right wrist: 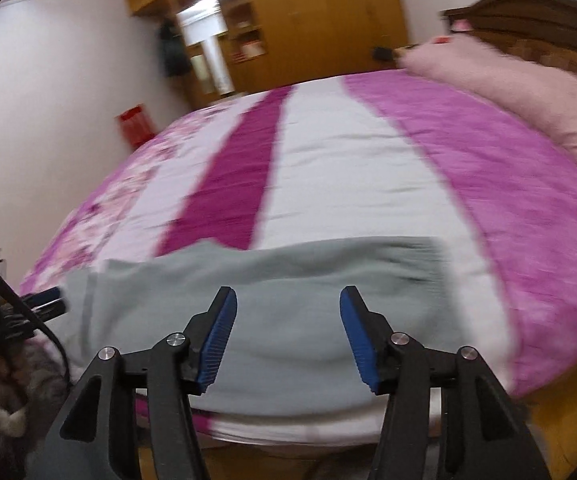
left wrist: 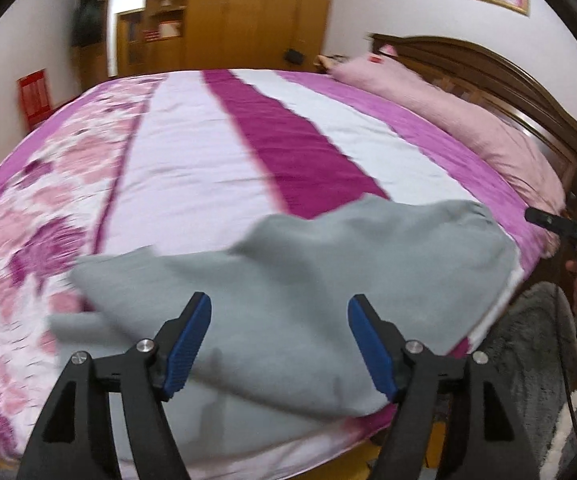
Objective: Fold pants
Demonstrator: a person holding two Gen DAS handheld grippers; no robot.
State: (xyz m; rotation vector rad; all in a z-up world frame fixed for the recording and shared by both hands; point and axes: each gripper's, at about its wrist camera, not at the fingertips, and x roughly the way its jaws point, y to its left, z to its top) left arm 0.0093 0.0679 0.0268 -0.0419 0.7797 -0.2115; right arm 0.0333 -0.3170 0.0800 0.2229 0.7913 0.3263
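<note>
At the bottom of the left wrist view, the left gripper (left wrist: 279, 344) stands with its blue pads wide apart and nothing between them; only grey cloth shows in the gap, lying lower on the bed. The right gripper (right wrist: 288, 336), at the bottom of the right wrist view, is likewise spread with nothing in its grasp, and hangs clear above the cloth.

Just beyond both tools, the grey pants (left wrist: 308, 280) lie on the near edge of the bed, across the lower middle of each frame. They look like a broad, layered bundle: an elastic waistband shows at the right of the right wrist view (right wrist: 416, 256), and an overlapping edge at the left of the left wrist view. Judging from that shape, at least one fold is likely made, and both tools have let go. The outline is still lumpy and uneven, so a further fold or some smoothing may remain; blur hides the finer layers.

Behind the pants stretches the striped pink and magenta bedspread (left wrist: 192, 152), with a pale pink pillow (left wrist: 500, 136) against the dark headboard (left wrist: 488, 72) at upper right, and a wooden wardrobe (left wrist: 256, 12) at top centre.
</note>
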